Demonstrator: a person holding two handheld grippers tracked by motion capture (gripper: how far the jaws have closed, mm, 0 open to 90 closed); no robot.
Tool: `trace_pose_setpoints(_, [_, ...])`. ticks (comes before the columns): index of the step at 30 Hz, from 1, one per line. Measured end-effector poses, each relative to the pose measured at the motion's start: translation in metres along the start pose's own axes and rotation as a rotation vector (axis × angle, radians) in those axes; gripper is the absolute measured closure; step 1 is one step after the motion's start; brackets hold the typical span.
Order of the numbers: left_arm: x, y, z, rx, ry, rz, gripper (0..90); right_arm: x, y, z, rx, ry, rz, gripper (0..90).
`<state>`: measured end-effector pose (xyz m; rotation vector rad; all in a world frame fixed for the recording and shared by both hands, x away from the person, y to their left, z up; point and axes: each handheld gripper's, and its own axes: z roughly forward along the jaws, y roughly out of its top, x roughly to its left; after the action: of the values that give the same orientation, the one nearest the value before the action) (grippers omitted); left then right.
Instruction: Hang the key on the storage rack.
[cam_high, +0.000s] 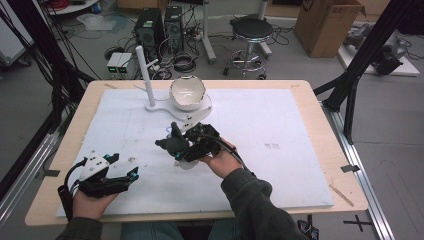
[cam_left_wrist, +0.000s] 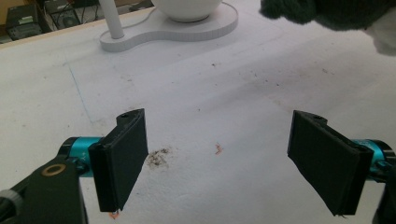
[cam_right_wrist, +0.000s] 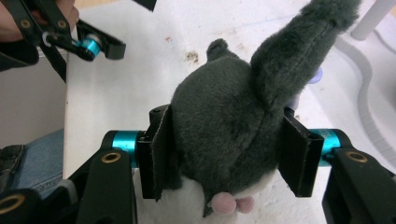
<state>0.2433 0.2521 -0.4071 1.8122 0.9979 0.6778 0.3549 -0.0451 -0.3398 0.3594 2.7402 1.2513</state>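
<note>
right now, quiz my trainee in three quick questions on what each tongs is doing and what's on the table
1. True or false: the left tongs are shut on something.
2. The right tongs clamp: A) the white bowl B) the grey plush toy C) the white post
3. Fill in: the bowl sits on the white ____.

Key: 1 false, they are open with nothing between; 2 B; 3 base.

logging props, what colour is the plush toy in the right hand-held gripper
Dark grey plush toy, white underside; clearest in the right gripper view.
</note>
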Motion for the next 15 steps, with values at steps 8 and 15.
trace_pose_setpoints(8, [0.000, 0.000, 0.000, -0.001, 0.000, -0.001, 20.4, -0.009, 0.020, -0.005, -0.013, -0.011, -0.024, 43.6])
trace_pose_setpoints(15, [0.000, 0.000, 0.000, -0.004, 0.000, -0.005, 20.4, -0.018, 0.033, -0.004, -0.032, -0.002, -0.026, 43.6])
